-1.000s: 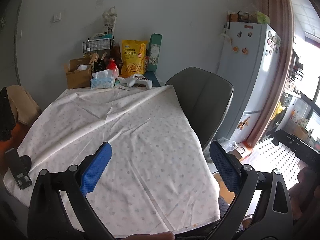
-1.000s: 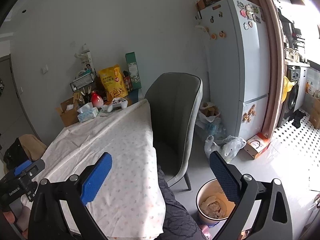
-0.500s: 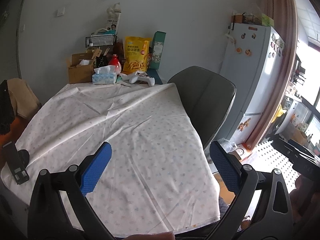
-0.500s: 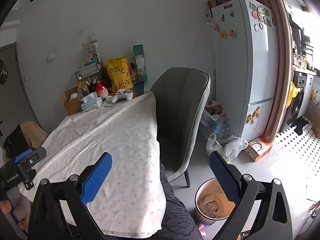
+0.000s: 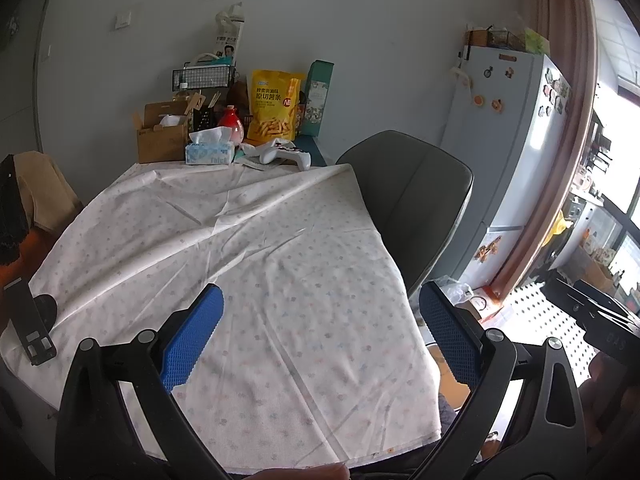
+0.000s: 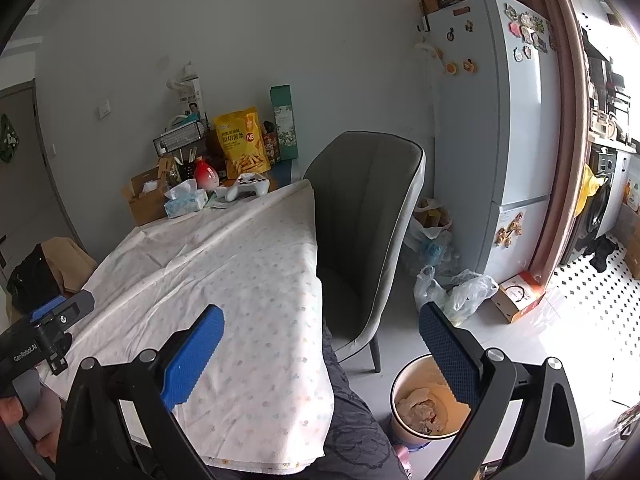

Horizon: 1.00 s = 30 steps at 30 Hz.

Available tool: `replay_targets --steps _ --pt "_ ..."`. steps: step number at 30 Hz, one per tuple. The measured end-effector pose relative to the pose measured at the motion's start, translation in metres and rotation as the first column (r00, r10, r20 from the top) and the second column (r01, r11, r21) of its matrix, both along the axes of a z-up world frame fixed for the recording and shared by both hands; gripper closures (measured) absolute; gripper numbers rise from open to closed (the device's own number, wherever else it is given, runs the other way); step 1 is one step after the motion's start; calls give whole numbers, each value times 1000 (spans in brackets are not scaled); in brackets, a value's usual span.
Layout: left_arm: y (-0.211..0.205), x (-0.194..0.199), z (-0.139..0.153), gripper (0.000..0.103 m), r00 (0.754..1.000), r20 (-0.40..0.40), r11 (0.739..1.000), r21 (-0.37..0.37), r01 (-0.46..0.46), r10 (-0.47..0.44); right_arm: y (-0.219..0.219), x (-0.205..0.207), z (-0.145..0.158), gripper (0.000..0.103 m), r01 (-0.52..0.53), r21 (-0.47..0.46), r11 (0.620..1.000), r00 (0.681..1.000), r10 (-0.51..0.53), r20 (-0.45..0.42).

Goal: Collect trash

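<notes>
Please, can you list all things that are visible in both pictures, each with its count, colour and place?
patterned white tablecloth: 1, white, over table
yellow snack bag: 1, yellow, far table end
blue tissue box: 1, light blue, far end
white game controller: 1, white, far end
brown cardboard box: 1, brown, far end
grey padded chair: 1, grey, beside table
white fridge: 1, by wall
round waste bin: 1, cream, floor
left hand-held gripper: open
right hand-held gripper: open
</notes>
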<state>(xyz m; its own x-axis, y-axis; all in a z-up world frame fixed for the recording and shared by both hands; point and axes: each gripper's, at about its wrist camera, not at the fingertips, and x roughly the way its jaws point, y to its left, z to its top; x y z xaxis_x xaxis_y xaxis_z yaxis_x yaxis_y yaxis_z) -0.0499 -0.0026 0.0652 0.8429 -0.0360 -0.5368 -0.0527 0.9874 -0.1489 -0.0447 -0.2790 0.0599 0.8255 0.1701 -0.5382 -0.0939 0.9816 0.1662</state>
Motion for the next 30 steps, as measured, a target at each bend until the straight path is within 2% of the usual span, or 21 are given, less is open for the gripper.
replay_targets --steps 11,30 --pt "-3 -1 -2 6 1000 -4 1000 -4 5 -5 -4 4 0 8 -4 28 1000 1000 5 -24" --pt "-5 -2 -6 6 1000 -7 1000 2 9 -9 -2 3 -4 8 -5 13 1000 1000 6 -27"
